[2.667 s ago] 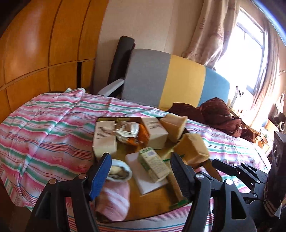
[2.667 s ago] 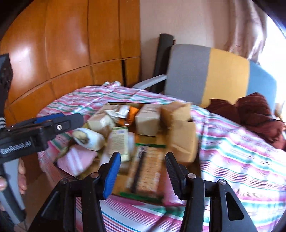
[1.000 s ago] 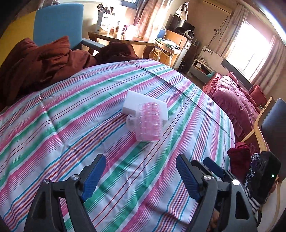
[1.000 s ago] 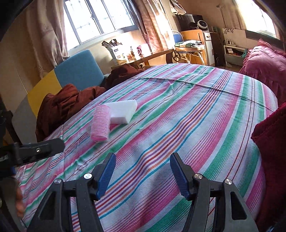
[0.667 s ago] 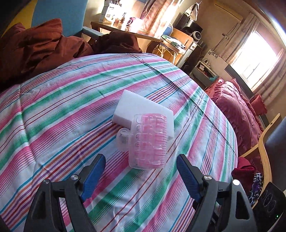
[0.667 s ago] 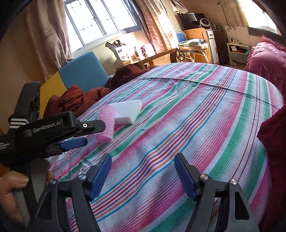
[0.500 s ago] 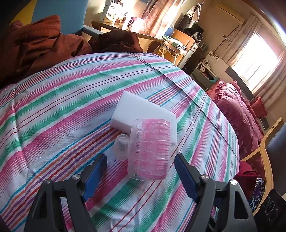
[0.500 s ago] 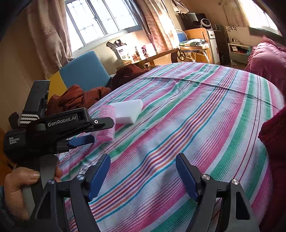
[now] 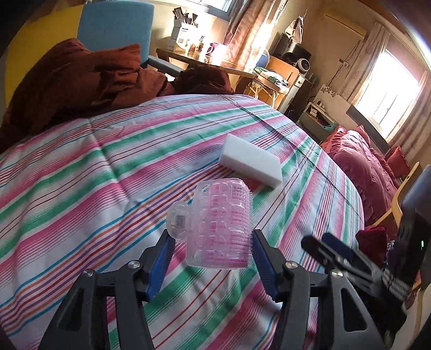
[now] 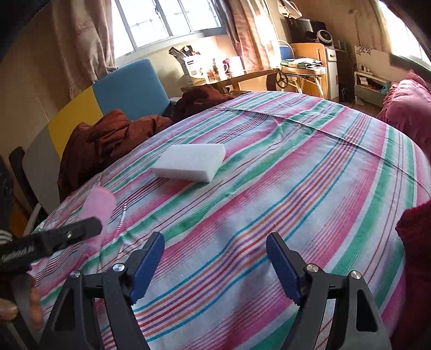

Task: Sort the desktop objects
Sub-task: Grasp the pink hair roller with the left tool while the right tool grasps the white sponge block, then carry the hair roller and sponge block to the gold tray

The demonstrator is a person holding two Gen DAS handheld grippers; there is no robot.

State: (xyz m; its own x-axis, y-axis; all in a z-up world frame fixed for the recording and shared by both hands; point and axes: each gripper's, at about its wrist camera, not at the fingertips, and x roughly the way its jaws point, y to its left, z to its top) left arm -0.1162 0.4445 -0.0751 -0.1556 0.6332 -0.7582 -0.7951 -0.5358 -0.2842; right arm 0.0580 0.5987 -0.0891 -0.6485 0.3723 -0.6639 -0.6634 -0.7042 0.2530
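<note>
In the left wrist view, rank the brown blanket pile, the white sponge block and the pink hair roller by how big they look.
1. Brown blanket pile, clearly largest.
2 and 3. Pink hair roller and white sponge block look alike; the roller sits between the left tongs, nearest the camera, so I won't rank them.

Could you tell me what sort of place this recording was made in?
Most likely a lived-in bedroom or bed-sitting room at home: a striped sheet covers the work surface, curtained windows let in daylight, and a cluttered wooden desk holds mugs and a box.
</note>
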